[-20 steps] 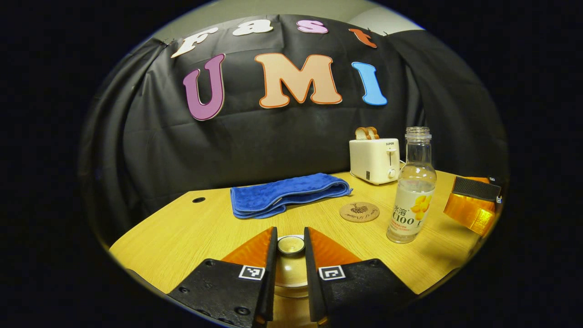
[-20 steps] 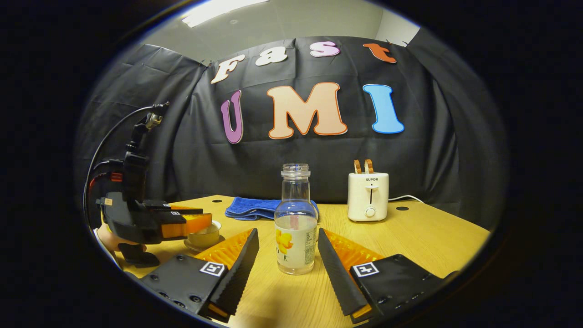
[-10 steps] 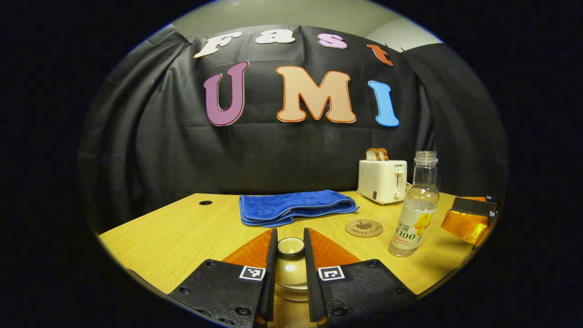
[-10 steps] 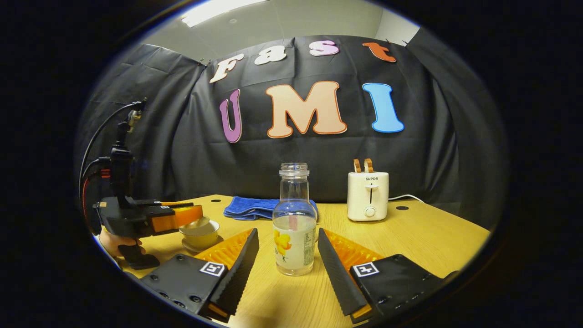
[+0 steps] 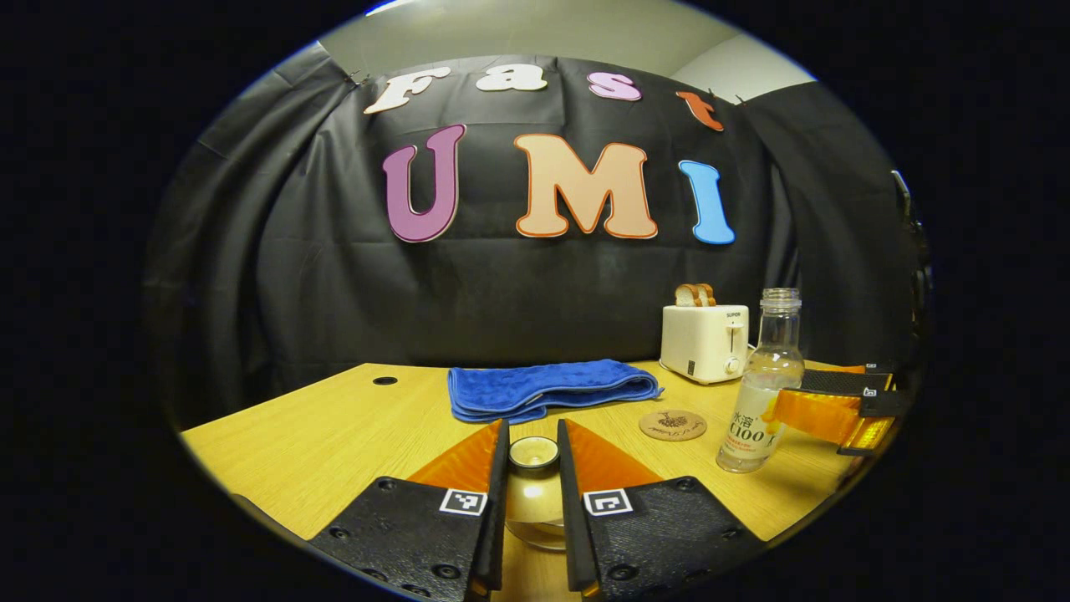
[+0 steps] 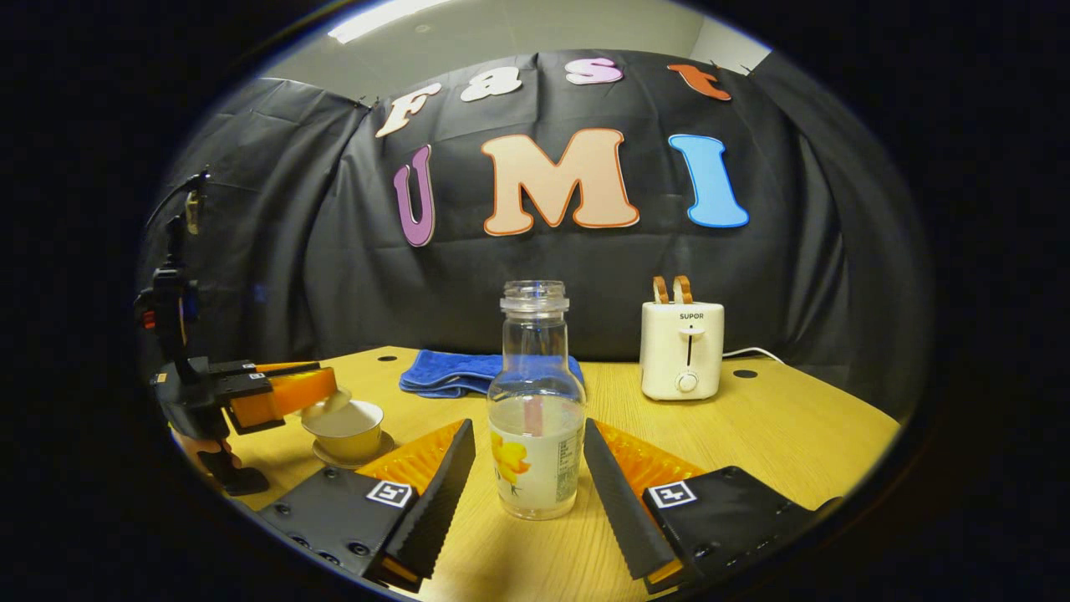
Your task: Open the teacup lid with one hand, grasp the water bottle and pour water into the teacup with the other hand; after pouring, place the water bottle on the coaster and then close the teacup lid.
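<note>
While the right claw [image 6: 528, 443] stood wide open on the table [image 6: 794, 435], its jaws flanked the bottle [image 6: 535, 401] with gaps on both sides, holding nothing.

Towel [image 6: 443, 372]: beyond the right claw, behind the bottle. Not in play.

Toaster [image 6: 681, 351]: beyond the right claw, off to its right side. It had a small word on its front; not reading it off.

Bottle: upright between the right claw's jaws, uncapped, roughly a third full. My read is clear rigid plastic or glass, smooth and slippery, fairly light, with the weight low. I'd grip the wide labelled body, not the narrow neck, and keep it upright until over the cup, since the open mouth would spill. The label had a fruit picture and print; left unread.

Teacup [image 6: 343, 425]: on its saucer, far left of the right claw, just below the left claw [image 5: 533, 439]. Looked ceramic, so fragile.

Coaster [image 5: 673, 425]: ahead and right of the left claw, bare, with a dark printed motif.

Lid [image 5: 533, 452]: the left claw was nearly closed, both jaws pinching its knob, with the lid clear of the cup. Small, hard and slick, so I'd keep the squeeze steady.
</note>
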The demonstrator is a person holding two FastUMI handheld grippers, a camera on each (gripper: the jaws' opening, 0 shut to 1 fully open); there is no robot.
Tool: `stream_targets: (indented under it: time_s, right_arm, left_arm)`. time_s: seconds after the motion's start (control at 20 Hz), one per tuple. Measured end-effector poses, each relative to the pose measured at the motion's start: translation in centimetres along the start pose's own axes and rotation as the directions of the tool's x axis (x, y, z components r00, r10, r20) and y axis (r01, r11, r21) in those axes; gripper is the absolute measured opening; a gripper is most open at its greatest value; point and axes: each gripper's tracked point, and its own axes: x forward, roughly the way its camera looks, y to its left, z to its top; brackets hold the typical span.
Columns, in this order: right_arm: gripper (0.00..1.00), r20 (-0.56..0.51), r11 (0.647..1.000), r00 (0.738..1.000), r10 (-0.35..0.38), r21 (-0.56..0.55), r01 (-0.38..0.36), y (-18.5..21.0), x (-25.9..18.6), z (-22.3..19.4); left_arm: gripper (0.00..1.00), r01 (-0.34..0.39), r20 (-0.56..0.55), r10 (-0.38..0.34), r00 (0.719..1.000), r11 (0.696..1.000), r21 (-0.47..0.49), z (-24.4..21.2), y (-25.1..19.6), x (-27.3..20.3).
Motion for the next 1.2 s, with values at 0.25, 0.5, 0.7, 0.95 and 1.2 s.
stream_targets:
  time_s: [0.25,0.5,0.7,0.95,1.2]
  right_arm:
    - [0.89,-0.088,1.000,0.996,-0.013,-0.006,0.012,-0.1,1.7,-1.2]
    - [0.93,-0.095,1.000,0.995,-0.028,-0.005,0.028,-0.3,3.0,-1.2]
    - [0.94,-0.128,1.000,0.991,-0.027,-0.016,0.026,0.0,4.1,-1.6]
    - [0.86,-0.162,0.999,0.986,-0.044,-0.025,0.041,0.2,4.6,-2.2]
    - [0.82,-0.132,0.990,0.988,-0.081,-0.126,0.064,0.8,4.2,-1.6]
  left_arm:
    - [0.27,-0.023,0.001,0.023,1.000,1.000,0.001,0.0,2.4,-0.7]
    - [0.27,-0.058,0.003,0.058,0.998,0.998,0.001,-0.1,5.1,-1.7]
    - [0.27,-0.077,0.004,0.077,0.997,0.997,0.002,-0.1,6.8,-2.4]
    - [0.27,-0.089,0.006,0.089,0.996,0.996,0.003,-0.1,8.2,-2.8]
    - [0.27,-0.130,0.008,0.130,0.992,0.992,0.003,-0.1,10.5,-3.2]
